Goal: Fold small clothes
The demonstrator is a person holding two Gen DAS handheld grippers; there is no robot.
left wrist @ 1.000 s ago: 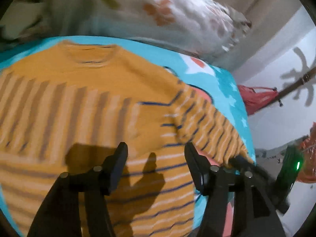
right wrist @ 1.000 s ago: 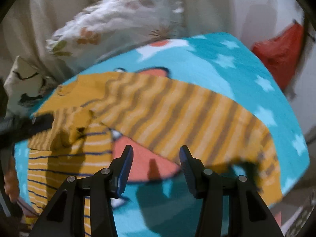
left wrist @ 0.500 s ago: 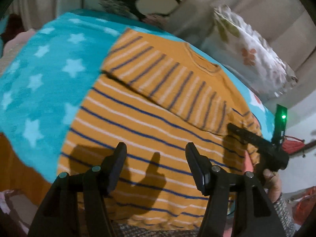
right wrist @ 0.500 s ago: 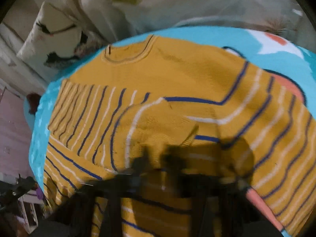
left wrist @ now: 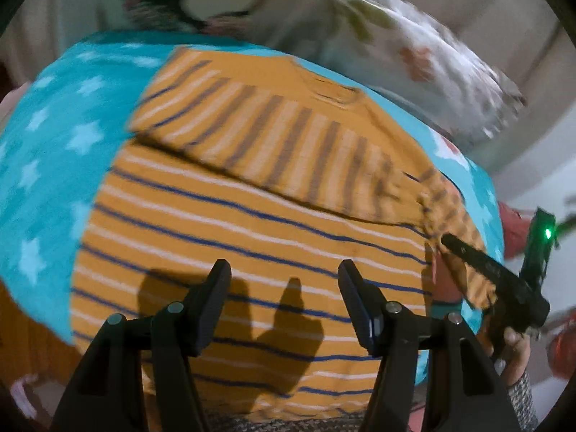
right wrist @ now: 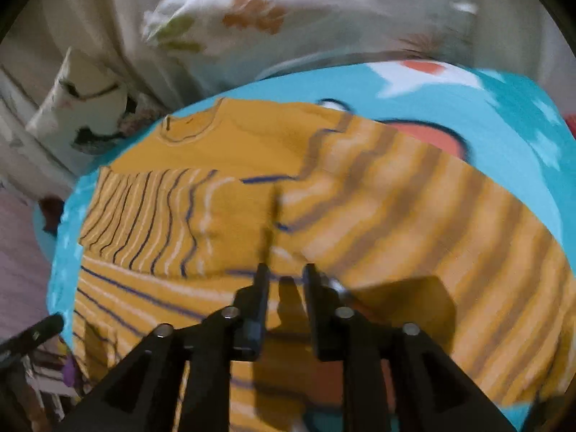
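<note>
A small mustard sweater (left wrist: 252,230) with navy and white stripes lies flat on a turquoise star blanket (left wrist: 54,151). Its left sleeve (left wrist: 273,144) is folded across the chest. My left gripper (left wrist: 284,288) is open and empty above the lower body of the sweater. My right gripper (right wrist: 284,277) is nearly closed, pinching the right sleeve (right wrist: 414,223) near its shoulder seam; it also shows in the left wrist view (left wrist: 464,252) at the sweater's right edge. The collar (right wrist: 190,126) lies toward the pillows.
A floral white pillow (left wrist: 414,54) and a second cushion (right wrist: 79,97) lie past the collar. The blanket's cartoon patch (right wrist: 424,133) shows beside the right sleeve. Something red (left wrist: 518,230) sits beyond the bed's right edge.
My right gripper has closed from open and now grips the right sleeve near the shoulder. My left gripper swung to view the sweater's lower body and stays open.
</note>
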